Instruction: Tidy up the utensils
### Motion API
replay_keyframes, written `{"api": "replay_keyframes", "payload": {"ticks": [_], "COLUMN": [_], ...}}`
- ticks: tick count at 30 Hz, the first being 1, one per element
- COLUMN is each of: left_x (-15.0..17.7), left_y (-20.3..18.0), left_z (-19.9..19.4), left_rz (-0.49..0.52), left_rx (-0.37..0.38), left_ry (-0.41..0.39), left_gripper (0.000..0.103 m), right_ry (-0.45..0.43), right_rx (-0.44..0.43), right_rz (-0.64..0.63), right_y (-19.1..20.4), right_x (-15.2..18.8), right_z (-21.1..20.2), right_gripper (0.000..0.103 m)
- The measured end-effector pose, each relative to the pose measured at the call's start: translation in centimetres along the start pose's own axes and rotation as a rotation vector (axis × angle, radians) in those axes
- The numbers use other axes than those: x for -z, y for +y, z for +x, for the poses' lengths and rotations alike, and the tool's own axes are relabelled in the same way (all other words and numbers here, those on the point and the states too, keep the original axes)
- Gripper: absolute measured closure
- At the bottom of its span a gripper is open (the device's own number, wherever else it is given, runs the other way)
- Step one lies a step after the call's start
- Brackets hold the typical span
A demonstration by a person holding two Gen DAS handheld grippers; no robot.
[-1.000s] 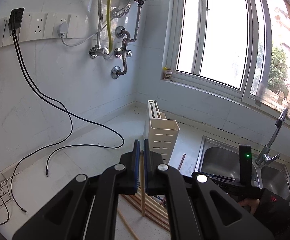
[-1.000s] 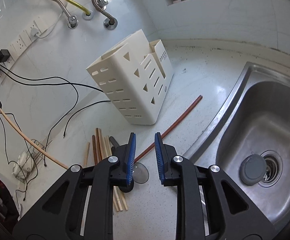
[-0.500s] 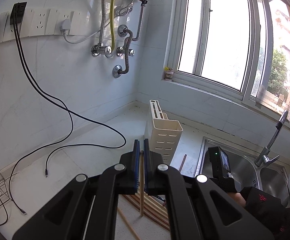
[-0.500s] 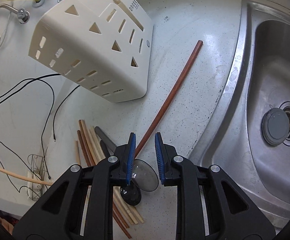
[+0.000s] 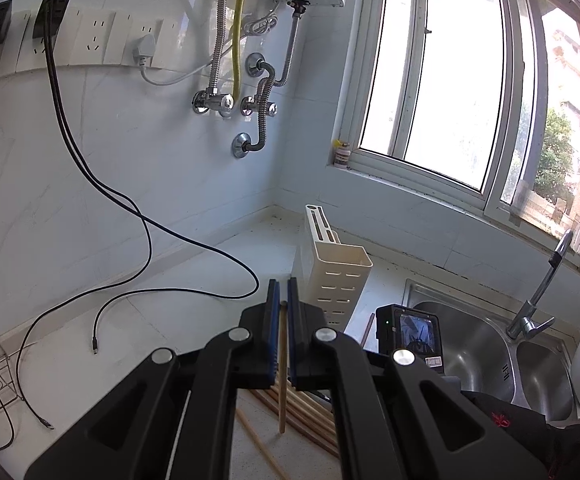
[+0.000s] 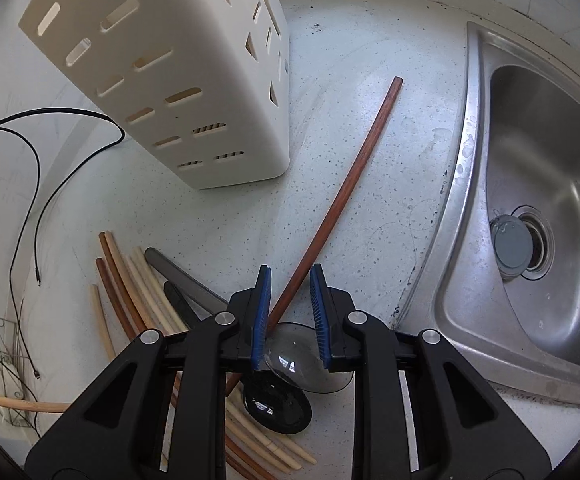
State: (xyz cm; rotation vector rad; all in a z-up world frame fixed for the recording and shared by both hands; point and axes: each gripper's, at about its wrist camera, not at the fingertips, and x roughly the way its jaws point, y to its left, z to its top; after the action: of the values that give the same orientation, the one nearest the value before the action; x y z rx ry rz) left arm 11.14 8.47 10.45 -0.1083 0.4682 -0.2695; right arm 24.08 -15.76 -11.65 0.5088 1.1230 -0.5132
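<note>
Right wrist view, near to far: the right claw (image 6: 290, 300) stood partly spread, pinching nothing, pointed steeply down at the counter (image 6: 389, 152). Directly beneath its pads lay a clear spoon bowl (image 6: 301, 368) and, nearer the camera, a black spoon (image 6: 278, 408). A dark red chopstick (image 6: 341, 196) ran from between the pads, close to the left pad, out ahead and to the right, flat on the counter. To the claw's left lay a loose bundle of chopsticks (image 6: 130, 276), pale and brown, mixed with dark handles. Farther ahead and left stood the cream utensil holder (image 6: 178, 80), upright; to the right, the steel sink (image 6: 549, 200).

Left wrist view: the left claw (image 5: 284, 308) was pressed together on a pale chopstick (image 5: 282, 380), which hung down below the pads with its tip above the bundle on the counter. The holder stood just ahead and slightly right of this claw.

Handling, as judged: the chopsticks were probably light, stiff and smooth, liable to roll or pivot in a pinch; a grip near mid-length or toward the thicker end would likely keep one steady. The red one lay flat, so the pads would need to straddle it close to the surface
</note>
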Motion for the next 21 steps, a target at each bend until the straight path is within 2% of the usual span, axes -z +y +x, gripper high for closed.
{"api": "replay_keyframes", "payload": {"ticks": [5, 11, 15, 21], "left_x": [0.3, 0.8, 0.9, 0.8], "left_y": [0.7, 1.6, 2.0, 2.7], "left_z": [-0.3, -0.9, -1.3, -1.8], "left_rz": [-0.018, -0.043, -0.049, -0.053], "left_rx": [0.007, 0.008, 0.008, 0.0], "left_ry": [-0.003, -0.009, -0.016, -0.031], "left_gripper": [0.1, 0.1, 0.1, 0.1], "right_ry": [-0.037, -0.076, -0.096, -0.1], "right_rx": [0.147, 0.218, 0.206, 0.092], "right_rz": [-0.009, 0.042, 0.102, 0.186], "right_y": [1.8, 2.4, 2.1, -0.2], "right_x": [0.5, 1.2, 1.2, 1.5], "right_z": [0.3, 0.2, 0.0, -0.8], "right_gripper": [0.087, 0.093, 0.096, 0.098]}}
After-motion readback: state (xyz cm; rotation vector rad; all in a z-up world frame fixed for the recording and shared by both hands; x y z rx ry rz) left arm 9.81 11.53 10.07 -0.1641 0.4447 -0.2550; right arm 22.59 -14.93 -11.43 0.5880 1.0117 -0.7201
